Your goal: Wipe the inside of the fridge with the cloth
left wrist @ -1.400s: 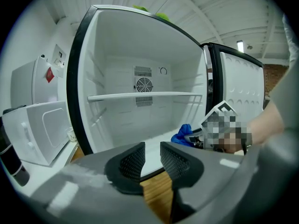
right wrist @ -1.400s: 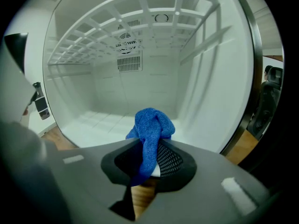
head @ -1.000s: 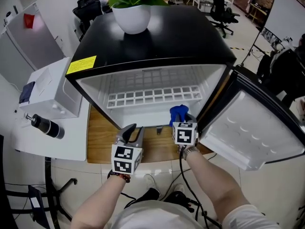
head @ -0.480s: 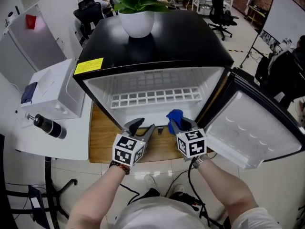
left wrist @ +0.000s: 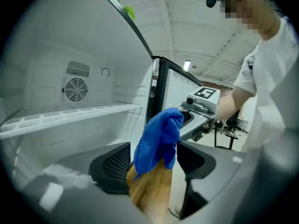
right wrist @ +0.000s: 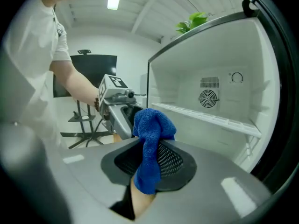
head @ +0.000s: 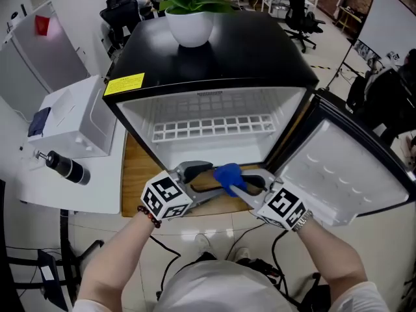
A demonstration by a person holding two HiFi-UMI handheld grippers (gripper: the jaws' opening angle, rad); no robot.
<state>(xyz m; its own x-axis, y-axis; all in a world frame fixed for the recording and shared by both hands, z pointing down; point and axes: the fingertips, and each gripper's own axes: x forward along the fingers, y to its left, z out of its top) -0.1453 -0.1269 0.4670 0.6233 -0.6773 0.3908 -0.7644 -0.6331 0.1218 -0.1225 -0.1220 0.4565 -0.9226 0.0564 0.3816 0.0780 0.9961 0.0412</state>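
The right gripper (head: 239, 182) pinches the blue cloth (head: 227, 176) in its jaws, just in front of the open mini fridge (head: 214, 51), at its near bottom edge above the wooden surface (head: 133, 181). The left gripper (head: 207, 182) has just been opening its jaws. They are spread wide, with the cloth hanging between them unpressed.
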